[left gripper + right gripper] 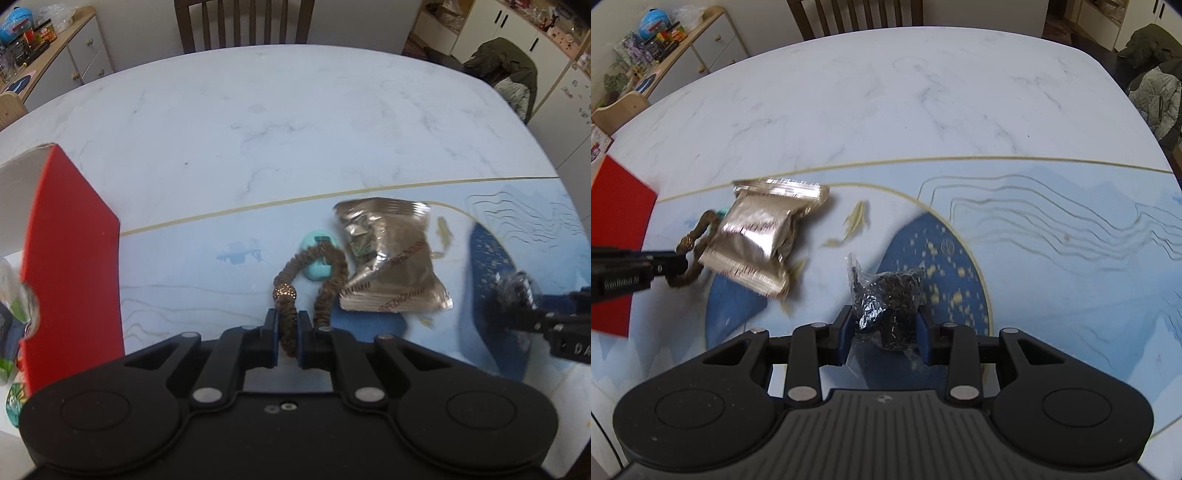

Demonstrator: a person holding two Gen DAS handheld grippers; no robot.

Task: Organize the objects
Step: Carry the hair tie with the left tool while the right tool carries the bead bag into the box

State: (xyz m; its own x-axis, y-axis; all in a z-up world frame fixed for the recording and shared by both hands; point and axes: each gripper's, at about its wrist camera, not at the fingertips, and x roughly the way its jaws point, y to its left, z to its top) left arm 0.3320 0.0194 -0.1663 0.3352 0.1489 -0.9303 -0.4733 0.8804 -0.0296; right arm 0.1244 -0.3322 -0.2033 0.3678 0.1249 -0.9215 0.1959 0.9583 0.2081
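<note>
My left gripper (288, 317) is shut on a brown fabric hair tie (282, 280) with a gold bead. The tie's far loop drapes over a small teal object (312, 242) on the mat. My right gripper (884, 321) is shut on a small clear bag of black bits (890, 295), held just above the mat's dark blue patch. A gold foil packet (391, 254) lies between the two grippers, and it also shows in the right wrist view, foil packet (764, 236). The left gripper (676, 264) and hair tie (701, 225) appear at the left of that view.
An open red box (70, 258) with items inside stands at the left, red box (617, 236). A pale blue printed mat (1071, 277) covers the near part of the white marble table (258, 110). A wooden chair (243, 22) stands at the far edge.
</note>
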